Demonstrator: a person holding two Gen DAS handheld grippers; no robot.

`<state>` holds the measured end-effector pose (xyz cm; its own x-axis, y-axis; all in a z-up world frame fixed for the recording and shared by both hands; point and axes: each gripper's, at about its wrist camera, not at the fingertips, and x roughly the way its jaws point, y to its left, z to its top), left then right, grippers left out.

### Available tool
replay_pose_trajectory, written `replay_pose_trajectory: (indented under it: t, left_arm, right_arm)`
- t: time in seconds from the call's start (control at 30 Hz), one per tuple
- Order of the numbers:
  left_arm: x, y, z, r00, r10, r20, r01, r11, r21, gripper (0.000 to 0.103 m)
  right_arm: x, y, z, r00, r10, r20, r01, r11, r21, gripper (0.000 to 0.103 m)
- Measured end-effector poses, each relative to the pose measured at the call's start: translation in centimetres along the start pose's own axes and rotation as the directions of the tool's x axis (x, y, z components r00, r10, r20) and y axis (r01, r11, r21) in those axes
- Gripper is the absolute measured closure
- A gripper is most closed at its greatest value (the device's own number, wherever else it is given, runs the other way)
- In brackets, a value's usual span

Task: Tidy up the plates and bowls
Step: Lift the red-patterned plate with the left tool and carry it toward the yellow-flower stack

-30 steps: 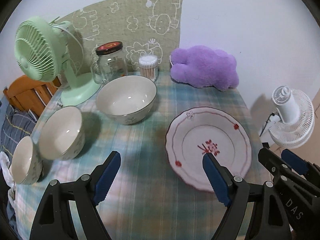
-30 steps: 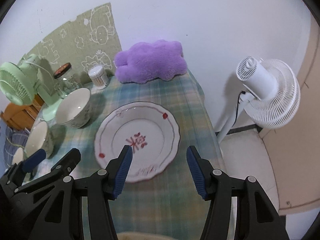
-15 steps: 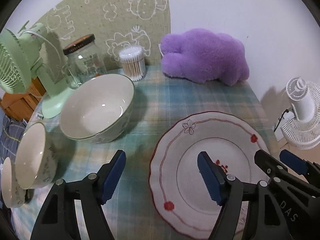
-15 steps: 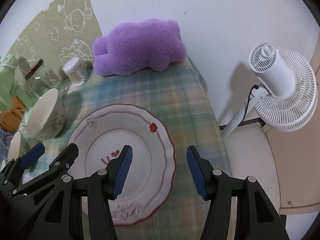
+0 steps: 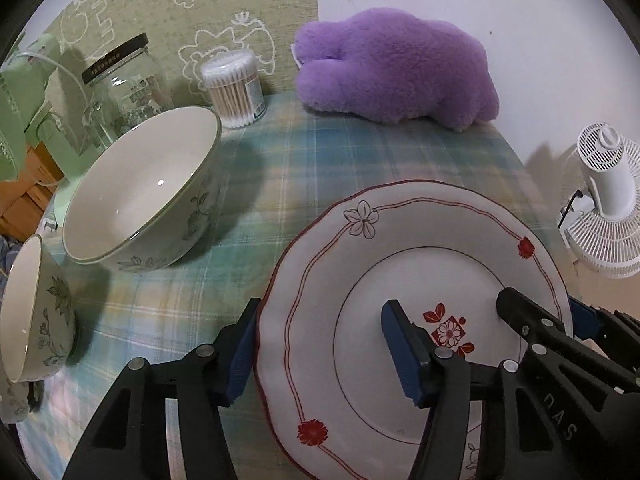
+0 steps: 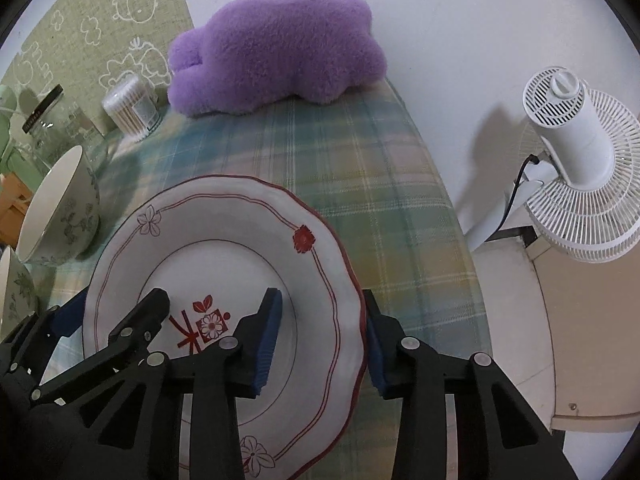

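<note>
A white plate point(image 5: 360, 264) with a red scalloped line and flower marks lies on the plaid cloth. My left gripper point(image 5: 322, 306) straddles its left rim, one blue pad outside the edge and one over the plate's well. Its jaws are closing and the pads do not press. My right gripper point(image 6: 320, 296) straddles the plate's point(image 6: 224, 240) right rim the same way, jaws closing with a gap left. To the left stand a large floral bowl point(image 5: 140, 188), a medium bowl point(image 5: 32, 308) and part of a smaller one point(image 5: 12, 400).
At the back of the table are a purple plush toy point(image 5: 396, 68), a tub of cotton swabs point(image 5: 236, 88), a glass jar point(image 5: 124, 84) and a green fan point(image 5: 16, 128). A white fan point(image 6: 580, 168) stands on the floor past the table's right edge.
Both grippers have come down and forward onto the plate, which now fills the lower part of both views. Both pairs of jaws have narrowed and now straddle the plate's opposite rims.
</note>
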<state>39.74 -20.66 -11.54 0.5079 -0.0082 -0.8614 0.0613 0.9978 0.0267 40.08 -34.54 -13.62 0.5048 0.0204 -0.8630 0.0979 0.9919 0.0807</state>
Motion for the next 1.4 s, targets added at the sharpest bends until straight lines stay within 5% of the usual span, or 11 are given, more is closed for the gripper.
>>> replay_pose_trajectory:
  t: [0.9, 1.03, 1.4]
  left_arm:
    - [-3.0, 2.5, -5.4, 0.997, 0.033, -0.065, -0.031, 0.999, 0.022, 0.044]
    - [-2.8, 2.4, -5.2, 0.998, 0.045, -0.049, -0.044, 0.999, 0.022, 0.043]
    - [-2.9, 3.2, -4.5, 0.998, 0.006, -0.062, -0.007, 1.000, -0.016, 0.046]
  right_arm:
    - [-2.9, 3.1, -4.7, 0.995, 0.001, -0.097, -0.007, 0.998, -0.063, 0.061]
    - [-3.0, 3.9, -4.1, 0.997, -0.072, -0.041, 0.067, 0.991, -0.115, 0.061]
    - [-2.8, 4.0, -3.5, 0.997, -0.068, -0.034, 0.063, 0.991, -0.115, 0.060]
